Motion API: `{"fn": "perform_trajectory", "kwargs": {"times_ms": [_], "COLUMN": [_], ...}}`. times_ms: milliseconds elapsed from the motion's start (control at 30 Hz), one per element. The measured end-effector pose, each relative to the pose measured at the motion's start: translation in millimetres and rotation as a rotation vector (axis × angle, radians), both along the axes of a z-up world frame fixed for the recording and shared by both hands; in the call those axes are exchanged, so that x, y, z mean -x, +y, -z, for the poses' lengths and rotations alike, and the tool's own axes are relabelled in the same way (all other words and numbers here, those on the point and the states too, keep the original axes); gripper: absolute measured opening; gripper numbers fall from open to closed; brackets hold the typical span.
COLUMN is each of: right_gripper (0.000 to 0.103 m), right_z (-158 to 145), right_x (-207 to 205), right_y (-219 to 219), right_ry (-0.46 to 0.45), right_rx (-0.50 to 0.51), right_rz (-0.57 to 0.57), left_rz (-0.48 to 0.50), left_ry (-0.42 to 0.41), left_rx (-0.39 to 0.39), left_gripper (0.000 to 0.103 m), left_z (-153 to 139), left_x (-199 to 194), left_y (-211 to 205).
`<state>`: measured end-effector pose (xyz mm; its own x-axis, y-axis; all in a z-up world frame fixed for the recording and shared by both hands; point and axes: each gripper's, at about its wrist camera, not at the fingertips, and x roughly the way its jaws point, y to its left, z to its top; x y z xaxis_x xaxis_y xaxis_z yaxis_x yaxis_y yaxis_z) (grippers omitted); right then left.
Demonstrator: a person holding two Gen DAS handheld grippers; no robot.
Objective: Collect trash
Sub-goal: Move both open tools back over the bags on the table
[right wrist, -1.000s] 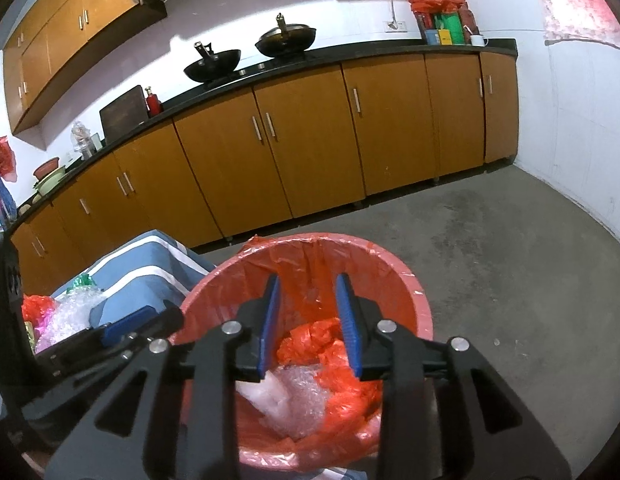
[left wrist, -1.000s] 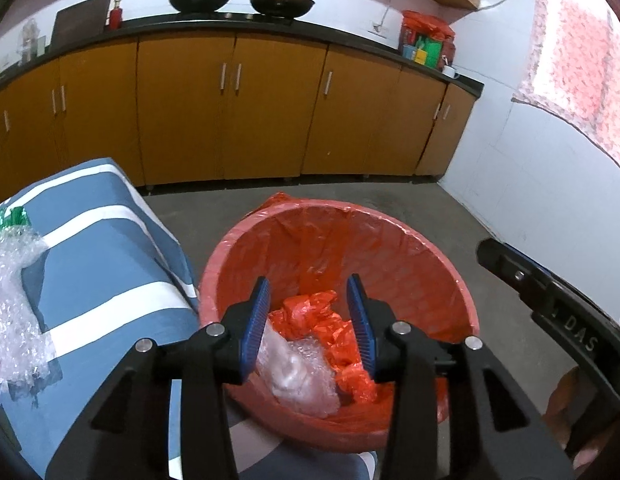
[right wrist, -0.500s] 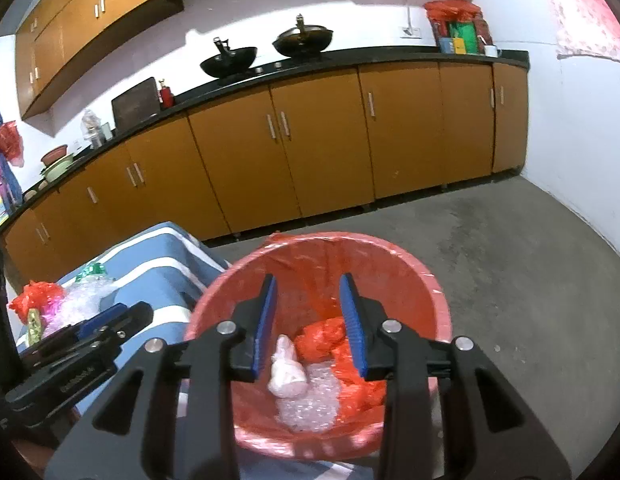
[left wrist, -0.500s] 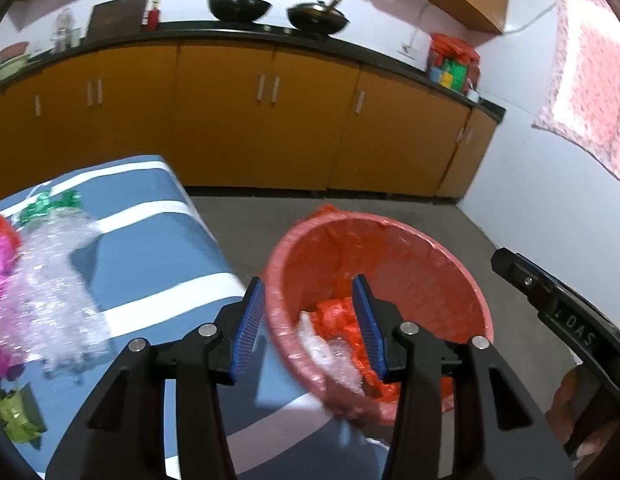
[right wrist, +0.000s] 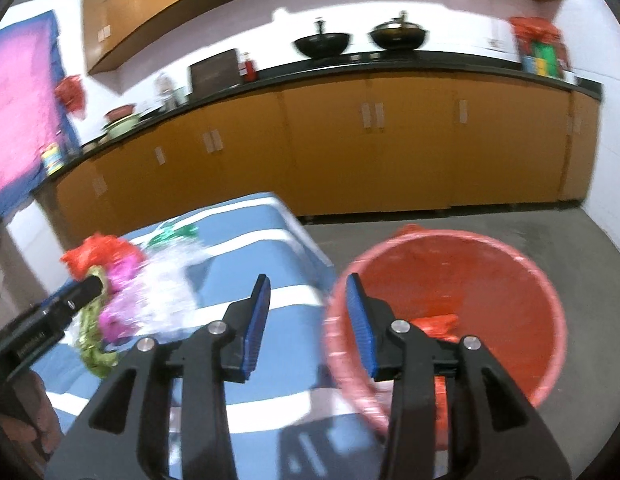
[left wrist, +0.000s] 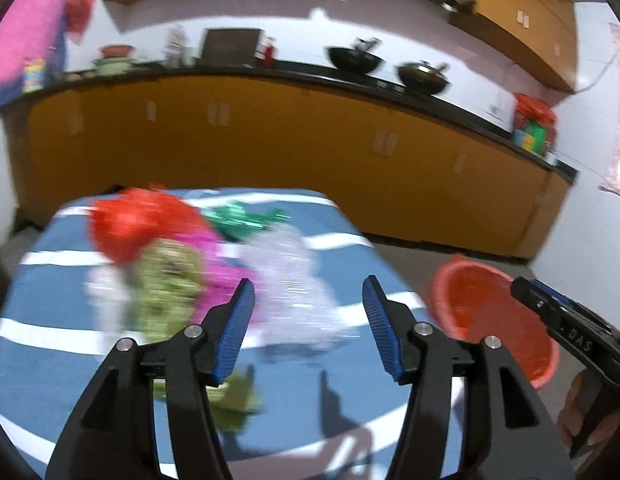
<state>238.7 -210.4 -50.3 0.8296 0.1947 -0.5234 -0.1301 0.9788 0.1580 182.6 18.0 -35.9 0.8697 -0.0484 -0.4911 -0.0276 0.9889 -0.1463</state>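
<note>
Trash pile (left wrist: 198,264) blurred – pieces indistinct – bin (right wrist: 462,292) partly hidden.

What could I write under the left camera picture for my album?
Empty left tool, jaws opening, heads for the trash pile on the blue striped table, red bin at the right.

Orange cabinets (right wrist: 410,140) line the far wall. Two black woks (right wrist: 321,45) sit on the dark counter (right wrist: 430,58). Grey concrete floor (right wrist: 510,220) at right.

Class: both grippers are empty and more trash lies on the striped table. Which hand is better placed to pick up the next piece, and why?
Left. The left gripper, jaws opening and empty, faces the trash pile head-on; the right gripper points at the table edge beside the red bin.
</note>
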Motion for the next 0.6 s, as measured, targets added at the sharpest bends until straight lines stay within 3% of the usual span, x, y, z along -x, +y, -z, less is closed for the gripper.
{"fn": "perform_trajectory", "kwargs": {"times_ms": [333, 600], "right_gripper": [0.042, 0.053], "right_z": [9.0, 24.9], "right_x": [-16.4, -42.6], "right_y": [93.4, 146.9], "right_ry": [0.036, 0.056], "right_rx": [0.013, 0.028], "right_rz": [-0.151, -0.199], "left_rz": [-0.241, -0.292], "left_ry": [0.022, 0.070], "left_rx": [-0.060, -0.074], "left_gripper": [0.062, 0.069], "left_z": [12.4, 32.6], "left_x": [14.5, 4.6], "left_y": [96.2, 127.3]}}
